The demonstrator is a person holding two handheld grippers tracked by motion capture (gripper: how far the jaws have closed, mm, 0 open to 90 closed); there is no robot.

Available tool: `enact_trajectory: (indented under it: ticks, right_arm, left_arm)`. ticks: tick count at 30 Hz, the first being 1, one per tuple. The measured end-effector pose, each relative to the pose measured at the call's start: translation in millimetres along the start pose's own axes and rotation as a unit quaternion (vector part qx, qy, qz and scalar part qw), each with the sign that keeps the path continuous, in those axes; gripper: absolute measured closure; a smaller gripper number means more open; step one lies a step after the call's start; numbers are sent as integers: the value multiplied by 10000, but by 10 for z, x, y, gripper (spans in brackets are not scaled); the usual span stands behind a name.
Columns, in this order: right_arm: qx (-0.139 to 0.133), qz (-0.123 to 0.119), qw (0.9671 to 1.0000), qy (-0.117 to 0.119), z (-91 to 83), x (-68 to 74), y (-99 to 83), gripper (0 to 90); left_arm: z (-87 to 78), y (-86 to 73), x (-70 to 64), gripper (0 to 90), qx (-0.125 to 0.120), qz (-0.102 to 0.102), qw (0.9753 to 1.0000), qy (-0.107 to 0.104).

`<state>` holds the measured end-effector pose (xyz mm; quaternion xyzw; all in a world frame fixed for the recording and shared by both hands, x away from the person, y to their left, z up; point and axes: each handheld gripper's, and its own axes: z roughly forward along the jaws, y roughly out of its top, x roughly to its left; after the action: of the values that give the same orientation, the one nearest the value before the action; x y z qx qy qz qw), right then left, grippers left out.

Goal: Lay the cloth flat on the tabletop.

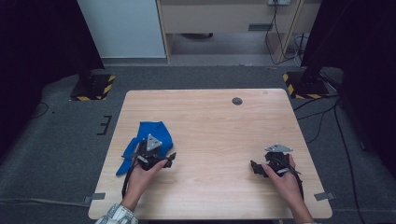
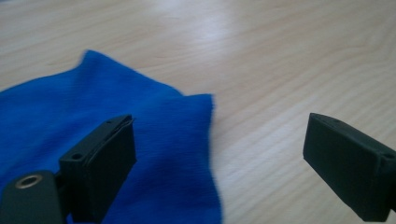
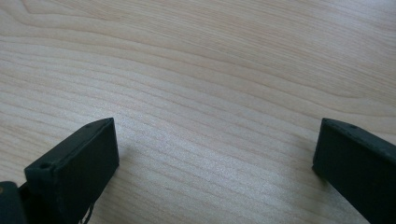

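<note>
A crumpled blue cloth (image 1: 148, 136) lies on the left part of the wooden table (image 1: 210, 121). My left gripper (image 1: 161, 156) hovers over the cloth's near right edge, held by a hand. In the left gripper view the cloth (image 2: 93, 126) spreads under the left jaw, and the left gripper (image 2: 219, 163) stands open with nothing between its jaws. My right gripper (image 1: 261, 168) rests low over bare wood at the table's right front. In the right gripper view the right gripper (image 3: 215, 172) is open wide above the wood grain.
A small dark round cap (image 1: 237, 101) sits in the tabletop near the far edge. Two stands with black-and-yellow striped bases (image 1: 92, 87) (image 1: 304, 85) flank the table on the grey carpet. Tape marks (image 1: 95, 197) sit at the near corners.
</note>
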<state>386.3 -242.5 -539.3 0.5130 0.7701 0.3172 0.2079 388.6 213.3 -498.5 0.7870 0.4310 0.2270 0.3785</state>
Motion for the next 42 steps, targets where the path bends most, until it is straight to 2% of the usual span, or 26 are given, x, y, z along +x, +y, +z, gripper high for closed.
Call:
enact_trajectory:
  ticks: [2, 3, 4, 7, 8, 9, 10, 12, 13, 19, 23, 25, 27, 29, 33, 36, 39, 42]
  right_arm:
    - [0, 1, 10000, 1, 0, 0, 0, 5]
    - [2, 1, 10000, 1, 0, 0, 0, 4]
    - [2, 1, 10000, 1, 0, 0, 0, 4]
    - [0, 2, 10000, 0, 0, 0, 0, 5]
    - [0, 3, 10000, 0, 0, 0, 1, 5]
    - [0, 2, 10000, 1, 0, 0, 1, 5]
    - [1, 0, 10000, -4, 0, 0, 0, 5]
    - [-1, 2, 10000, 0, 0, 0, 0, 5]
    - [1, 2, 10000, 1, 0, 0, 0, 4]
    - [0, 2, 10000, 1, 0, 0, 0, 4]
    - [0, 2, 10000, 1, 0, 0, 0, 5]
    - [0, 1, 10000, -1, 0, 0, 0, 4]
    - [0, 1, 10000, 0, 0, 0, 0, 5]
    - [1, 1, 10000, 0, 0, 0, 0, 5]
    - [0, 2, 10000, 0, 0, 0, 0, 5]
    - [1, 2, 10000, 0, 0, 0, 0, 5]
    - [0, 2, 10000, 0, 0, 0, 0, 4]
    - [0, 2, 10000, 0, 0, 0, 0, 5]
  left_arm:
    - [-48, -12, 106, 90, -61, -179, 9997, 137]
    - [-84, -34, 207, 92, -79, -295, 9992, 276]
    - [-84, -34, 207, 92, -79, -295, 9992, 276]
    - [-126, -72, 342, 92, -59, -421, 9980, 468]
    - [-149, -92, 430, 90, -58, -462, 9972, 586]
    - [-149, -92, 430, 90, -58, -462, 9972, 586]
    - [-170, -127, 521, 89, -64, -583, 9956, 736]
    - [-181, -144, 563, 88, -71, -657, 9949, 766]
    - [-198, -182, 650, 88, -87, -775, 9935, 830]
    - [-211, -203, 716, 87, -106, -861, 9923, 883]
    - [-223, -189, 697, 86, -86, -679, 9932, 937]
    - [-207, -197, 700, 86, -15, -584, 9938, 941]
    - [-160, -223, 723, 83, 121, -556, 9948, 845]
    - [-127, -242, 747, 83, 208, -531, 9945, 882]
    - [-79, -275, 800, 85, 346, -585, 9938, 875]
    - [-30, -307, 813, 84, 474, -573, 9943, 758]
    - [22, -336, 815, 98, 691, -582, 9930, 763]
    - [46, -362, 831, 135, 756, -702, 9926, 645]
